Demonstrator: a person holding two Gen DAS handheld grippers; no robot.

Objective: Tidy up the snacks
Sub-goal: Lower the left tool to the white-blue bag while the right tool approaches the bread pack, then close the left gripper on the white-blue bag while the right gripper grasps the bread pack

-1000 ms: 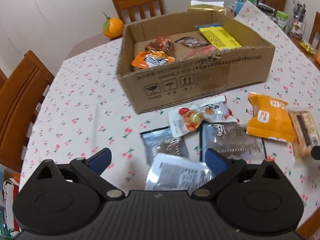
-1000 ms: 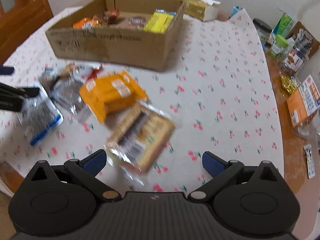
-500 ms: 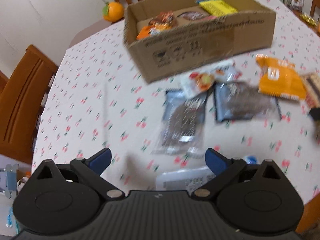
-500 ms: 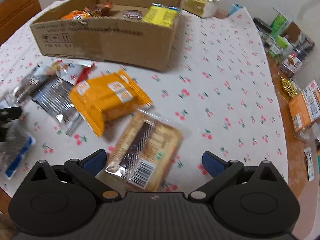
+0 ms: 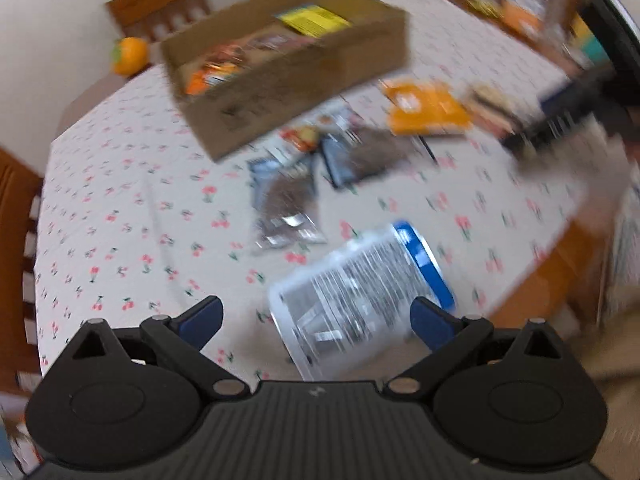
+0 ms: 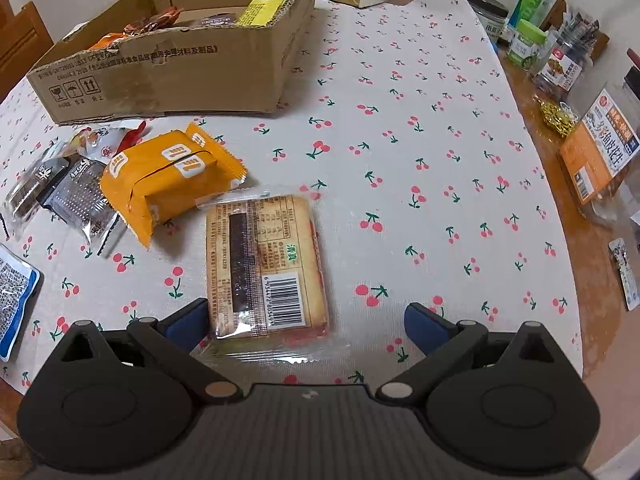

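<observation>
The right hand-held gripper (image 6: 306,318) has its jaws wide apart, with a clear-wrapped biscuit pack (image 6: 264,264) lying flat on the bench (image 6: 400,160) between them. The left hand-held gripper (image 5: 316,316), also spread apart, hangs over a blue-edged packet (image 5: 360,296). Farther ahead sit an orange packet (image 6: 168,178) and a cardboard box (image 6: 168,76) of snacks.

Tabletop (image 6: 400,128) under a white cherry-print cloth, bare wood strip past the right finger. Clear-wrapped biscuit pack (image 6: 264,264) flat between the right gripper's fingers, touching the left one (image 6: 188,322). Orange packet (image 6: 168,176) just ahead-left of it, dark packets (image 6: 76,196) further left, red-and-white packet (image 6: 104,136) beyond those. Cardboard box (image 6: 172,68) far ahead-left. Jars and an orange box (image 6: 596,152) on the wood, far right. Blue-edged white packet (image 5: 360,300) between the left gripper's fingers; view blurred.
</observation>
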